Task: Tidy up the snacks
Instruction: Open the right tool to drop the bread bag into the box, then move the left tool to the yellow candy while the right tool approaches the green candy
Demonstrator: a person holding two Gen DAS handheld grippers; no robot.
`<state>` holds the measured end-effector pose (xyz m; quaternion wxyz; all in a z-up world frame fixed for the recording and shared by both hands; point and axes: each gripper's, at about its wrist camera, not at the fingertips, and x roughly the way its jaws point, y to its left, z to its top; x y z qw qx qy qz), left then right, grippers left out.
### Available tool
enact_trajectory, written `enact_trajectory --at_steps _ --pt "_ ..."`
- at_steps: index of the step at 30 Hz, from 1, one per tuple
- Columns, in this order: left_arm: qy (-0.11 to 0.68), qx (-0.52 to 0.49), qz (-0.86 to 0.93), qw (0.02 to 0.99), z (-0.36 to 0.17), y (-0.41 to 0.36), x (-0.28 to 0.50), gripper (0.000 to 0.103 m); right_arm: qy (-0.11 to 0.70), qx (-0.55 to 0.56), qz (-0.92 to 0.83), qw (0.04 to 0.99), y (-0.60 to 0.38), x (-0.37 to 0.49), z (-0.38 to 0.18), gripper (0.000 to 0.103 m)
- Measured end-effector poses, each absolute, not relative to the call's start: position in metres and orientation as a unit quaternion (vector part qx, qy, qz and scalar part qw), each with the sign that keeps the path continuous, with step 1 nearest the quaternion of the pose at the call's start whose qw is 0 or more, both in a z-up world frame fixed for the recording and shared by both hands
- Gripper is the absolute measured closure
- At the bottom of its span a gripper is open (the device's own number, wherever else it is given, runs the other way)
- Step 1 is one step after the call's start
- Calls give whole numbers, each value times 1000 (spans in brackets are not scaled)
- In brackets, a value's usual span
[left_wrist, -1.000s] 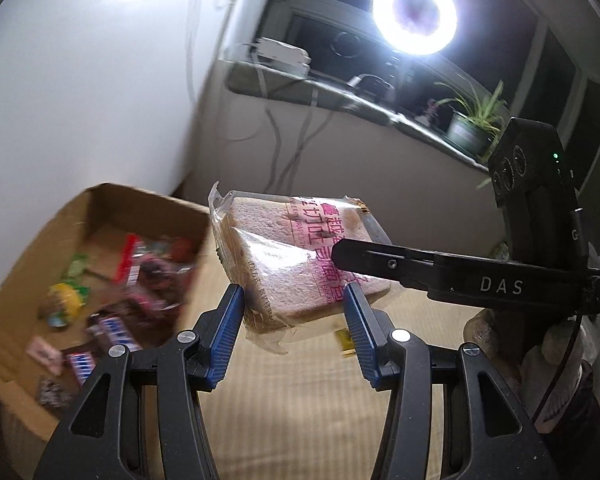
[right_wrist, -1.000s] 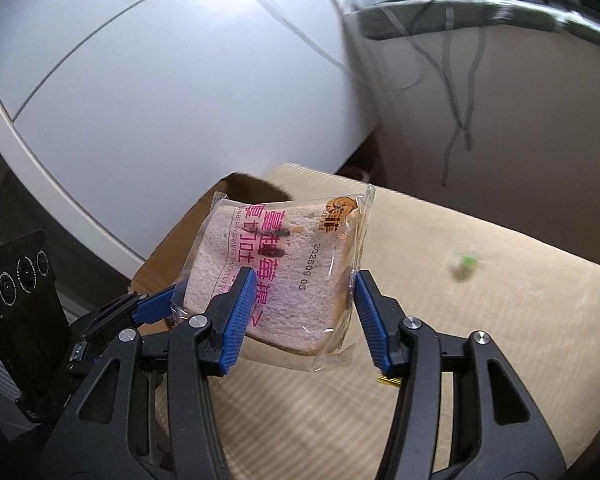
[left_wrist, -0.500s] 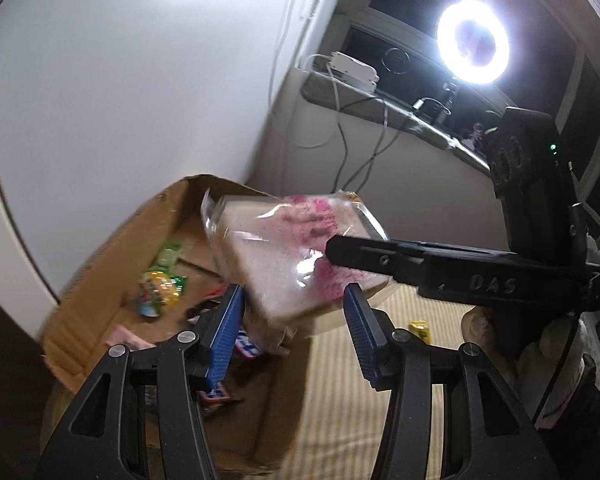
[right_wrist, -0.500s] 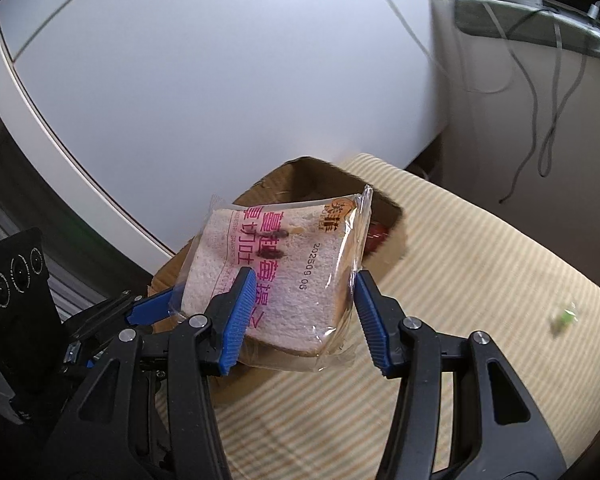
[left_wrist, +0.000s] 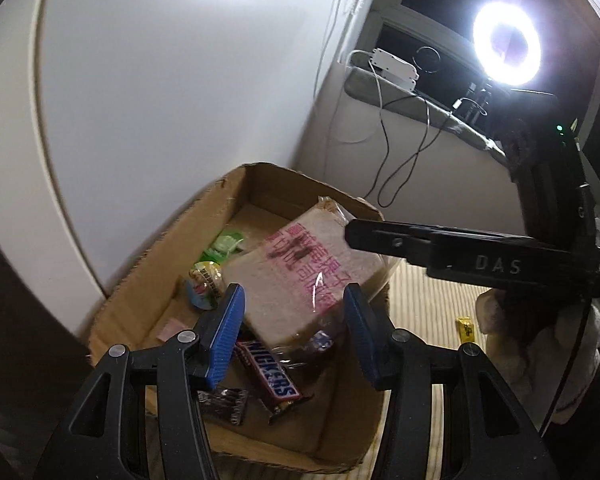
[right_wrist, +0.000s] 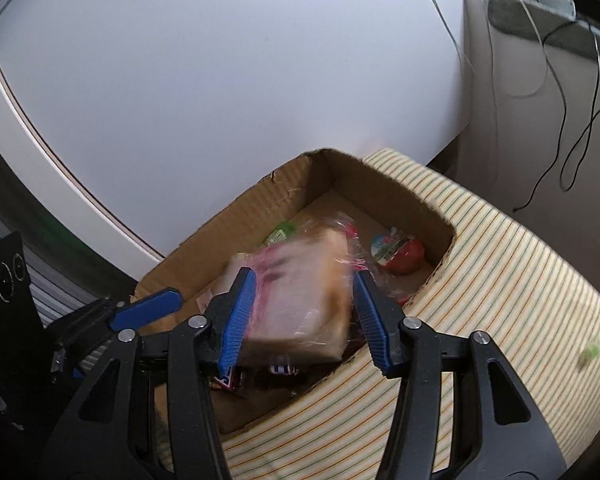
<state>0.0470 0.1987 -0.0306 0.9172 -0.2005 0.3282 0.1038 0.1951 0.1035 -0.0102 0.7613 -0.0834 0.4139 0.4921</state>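
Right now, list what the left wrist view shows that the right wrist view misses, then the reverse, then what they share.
Only the left wrist view: the glowing ring light and a small yellow wrapped candy on the striped cloth. Only the right wrist view: a red-and-white egg-shaped snack in the box's far corner and a blurred green bit on the cloth. Both: the clear-wrapped bread slice with pink lettering above the snacks in the open brown cardboard box.

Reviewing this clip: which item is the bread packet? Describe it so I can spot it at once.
Find the open cardboard box on the striped cushion. Above its snacks, the bread packet sits between both hand-held grippers. It is the only large, pale, clear-wrapped slab with pink lettering; its neighbours are small, colourful sweets and bars.
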Motion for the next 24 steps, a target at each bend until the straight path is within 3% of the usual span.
enact_trajectory --at_steps 3,24 --pt "324 -199 106 919 -28 198 42 54 408 -83 492 764 101 195 -6 41" --pt "285 -137 43 948 6 114 35 54 333 -105 418 839 5 199 14 40"
